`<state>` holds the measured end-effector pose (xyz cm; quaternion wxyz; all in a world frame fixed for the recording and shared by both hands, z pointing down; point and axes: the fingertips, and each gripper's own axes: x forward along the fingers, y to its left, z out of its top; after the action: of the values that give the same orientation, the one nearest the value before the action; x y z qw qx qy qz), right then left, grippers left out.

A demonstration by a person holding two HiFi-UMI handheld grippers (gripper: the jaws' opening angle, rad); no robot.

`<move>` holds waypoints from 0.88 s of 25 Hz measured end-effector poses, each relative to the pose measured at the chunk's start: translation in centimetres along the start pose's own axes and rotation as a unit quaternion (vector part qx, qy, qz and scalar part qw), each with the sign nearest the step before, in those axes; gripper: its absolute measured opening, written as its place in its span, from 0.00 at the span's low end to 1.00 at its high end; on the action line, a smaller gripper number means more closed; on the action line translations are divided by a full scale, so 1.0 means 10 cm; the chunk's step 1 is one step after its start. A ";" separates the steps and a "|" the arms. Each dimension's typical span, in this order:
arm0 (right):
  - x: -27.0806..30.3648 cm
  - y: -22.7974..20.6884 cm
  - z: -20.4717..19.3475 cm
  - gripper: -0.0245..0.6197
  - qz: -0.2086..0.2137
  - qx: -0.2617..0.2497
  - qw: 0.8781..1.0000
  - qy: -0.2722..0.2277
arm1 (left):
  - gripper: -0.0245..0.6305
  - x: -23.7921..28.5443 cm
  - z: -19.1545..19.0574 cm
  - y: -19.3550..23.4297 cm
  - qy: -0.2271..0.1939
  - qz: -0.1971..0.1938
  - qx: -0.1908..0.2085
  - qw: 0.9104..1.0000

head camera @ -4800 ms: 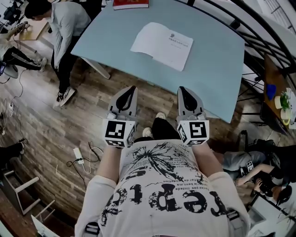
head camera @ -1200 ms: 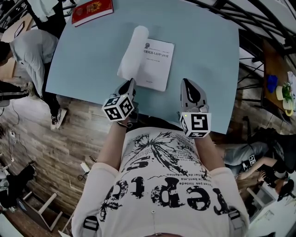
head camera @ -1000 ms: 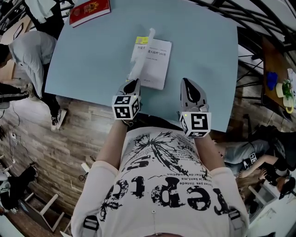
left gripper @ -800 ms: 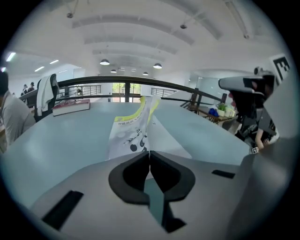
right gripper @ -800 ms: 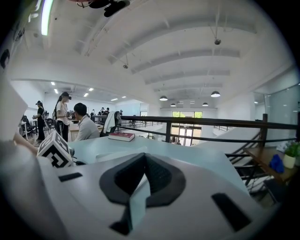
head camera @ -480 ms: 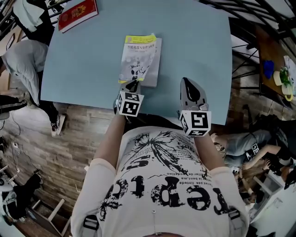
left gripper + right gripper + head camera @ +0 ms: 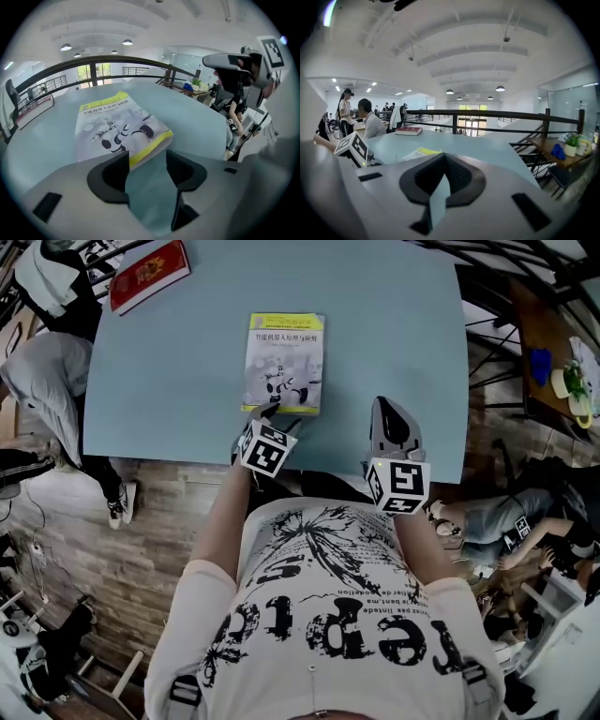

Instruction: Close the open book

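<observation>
Blue table [image 7: 394,352]: yellow-covered book [image 7: 284,362] lies closed, long axis running away from the person. Left gripper [image 7: 147,164], the nearer, sits at its near edge; jaws just opened wide, only tabletop between. Right gripper [image 7: 386,409] pinched closed, off right.

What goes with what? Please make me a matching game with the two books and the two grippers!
Things:
1. yellow-topped book
2. red book
3. left gripper
4. right gripper

States or places:
A. shut, holding nothing
B. at the far left corner of the table
C. open
D. closed, lying flat near the table's front edge

Pairs: 1-D, 2-B, 3-C, 4-A.

The left gripper's jaws have just been opening. Only bare table shows between them, and the book's near corner lies just past them.
</observation>
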<state>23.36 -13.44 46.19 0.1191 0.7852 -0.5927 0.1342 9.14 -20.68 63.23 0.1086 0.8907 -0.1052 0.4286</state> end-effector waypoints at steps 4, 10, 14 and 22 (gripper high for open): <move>0.00 0.13 0.10 0.05 -0.011 0.004 1.000 -0.002 | 0.41 -0.11 0.05 0.03 -0.015 -0.014 -0.003 1.000; 0.03 0.39 0.25 0.05 -0.029 0.017 0.999 -0.007 | 0.36 -0.56 0.40 0.29 -0.076 -0.005 0.003 0.997; 0.02 0.60 0.40 0.05 -0.020 0.030 0.999 -0.018 | 0.21 -1.05 0.83 0.48 -0.151 0.017 0.025 0.988; 0.00 0.88 0.77 0.05 -0.038 0.016 0.998 -0.057 | 0.07 -2.09 1.44 0.71 -0.314 0.035 0.039 0.948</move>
<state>15.46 -18.42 39.19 0.0777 0.8155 -0.5658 0.0938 5.07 -29.54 38.74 0.0198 0.9796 -0.1484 0.1342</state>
